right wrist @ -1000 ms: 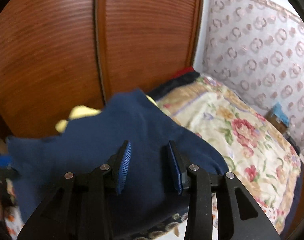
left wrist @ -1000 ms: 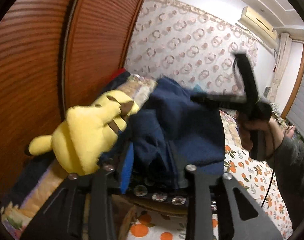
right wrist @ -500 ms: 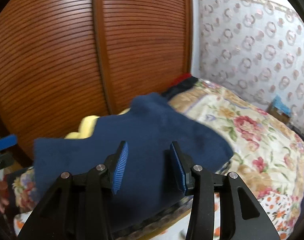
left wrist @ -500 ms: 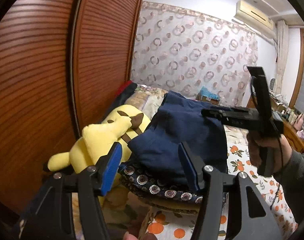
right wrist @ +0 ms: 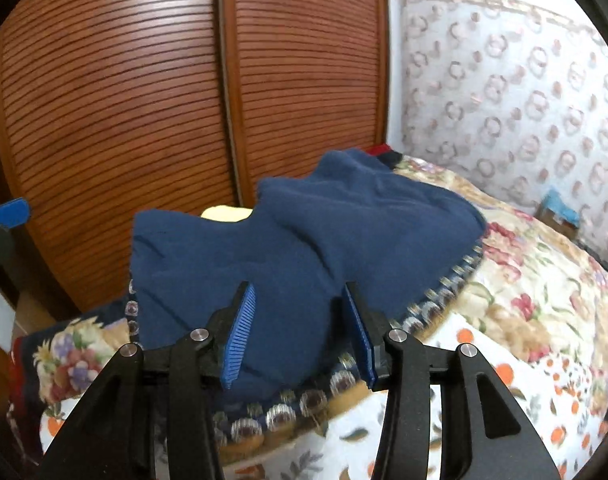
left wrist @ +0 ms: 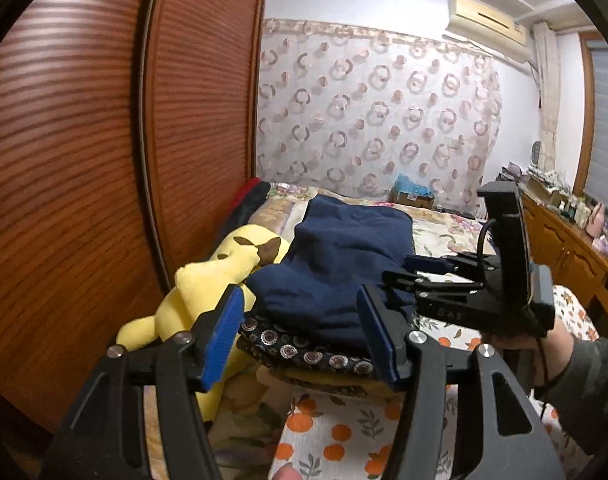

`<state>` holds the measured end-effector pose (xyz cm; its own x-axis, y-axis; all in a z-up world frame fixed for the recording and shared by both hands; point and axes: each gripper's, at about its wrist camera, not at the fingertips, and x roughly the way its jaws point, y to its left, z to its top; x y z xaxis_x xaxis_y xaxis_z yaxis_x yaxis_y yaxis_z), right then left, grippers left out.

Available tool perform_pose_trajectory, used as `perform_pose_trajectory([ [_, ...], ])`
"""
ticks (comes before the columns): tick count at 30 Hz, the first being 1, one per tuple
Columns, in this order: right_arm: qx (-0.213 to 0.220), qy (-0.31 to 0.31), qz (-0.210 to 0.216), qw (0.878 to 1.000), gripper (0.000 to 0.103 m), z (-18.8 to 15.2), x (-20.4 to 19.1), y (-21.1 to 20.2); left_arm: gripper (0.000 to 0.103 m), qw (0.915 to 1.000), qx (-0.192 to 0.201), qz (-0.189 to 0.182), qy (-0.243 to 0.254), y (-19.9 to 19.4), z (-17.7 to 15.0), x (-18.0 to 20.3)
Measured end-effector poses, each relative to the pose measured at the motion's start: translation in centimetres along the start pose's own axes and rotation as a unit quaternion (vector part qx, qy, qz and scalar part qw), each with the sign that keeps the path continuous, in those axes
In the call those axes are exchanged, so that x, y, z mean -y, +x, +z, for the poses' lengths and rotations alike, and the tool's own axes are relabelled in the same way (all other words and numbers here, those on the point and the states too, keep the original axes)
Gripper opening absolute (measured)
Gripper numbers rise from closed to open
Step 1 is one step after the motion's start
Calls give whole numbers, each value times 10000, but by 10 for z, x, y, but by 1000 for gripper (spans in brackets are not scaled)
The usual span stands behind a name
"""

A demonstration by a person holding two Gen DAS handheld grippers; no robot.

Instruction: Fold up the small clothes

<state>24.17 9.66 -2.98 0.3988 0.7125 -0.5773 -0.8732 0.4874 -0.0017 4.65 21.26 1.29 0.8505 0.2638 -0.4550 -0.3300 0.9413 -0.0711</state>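
A dark blue garment [left wrist: 336, 264] lies folded on a dark patterned cushion on the bed; it also shows in the right wrist view [right wrist: 304, 248]. My left gripper [left wrist: 300, 336] is open and empty, held back from the garment's near edge. My right gripper [right wrist: 300, 332] is open and empty just in front of the garment. It also shows in the left wrist view [left wrist: 436, 276], at the garment's right side, held by a hand.
A yellow plush toy [left wrist: 208, 292] lies left of the garment against the wooden sliding wardrobe doors [left wrist: 104, 160]. The floral bed cover [right wrist: 524, 300] stretches right. A wooden dresser [left wrist: 576, 248] with small items stands at far right.
My left gripper has let go of the blue garment, opened and drawn back. The garment has settled flat on the cushion. My right gripper has pulled back a little, still open.
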Motion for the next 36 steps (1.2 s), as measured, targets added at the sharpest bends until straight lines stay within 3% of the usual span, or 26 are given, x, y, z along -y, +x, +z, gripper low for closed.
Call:
perform_pose_trajectory([
  [4,124,95,-231,9996,45,-10,3,-36,58,9999,94,-11,114,-17,-2,14],
  [8,219,216,-487,9983,55,-25,7,-81,58,9996,120,-69,247,-27,-5,34],
  [16,315,601,-920,9934,66,-69,16,-164,58,9970,79,-594,490,-35,-15,83],
  [22,375,803,-1294,9876,80,-97,23,-206,58,9950,-14,-847,532,-30,-21,117],
  [29,517,1231,-1922,9722,84,-127,39,-263,58,9909,-136,-1181,637,-33,-26,157],
  [36,849,1595,-2532,9504,84,-145,52,-323,58,9879,-78,-1362,732,-48,-9,189],
])
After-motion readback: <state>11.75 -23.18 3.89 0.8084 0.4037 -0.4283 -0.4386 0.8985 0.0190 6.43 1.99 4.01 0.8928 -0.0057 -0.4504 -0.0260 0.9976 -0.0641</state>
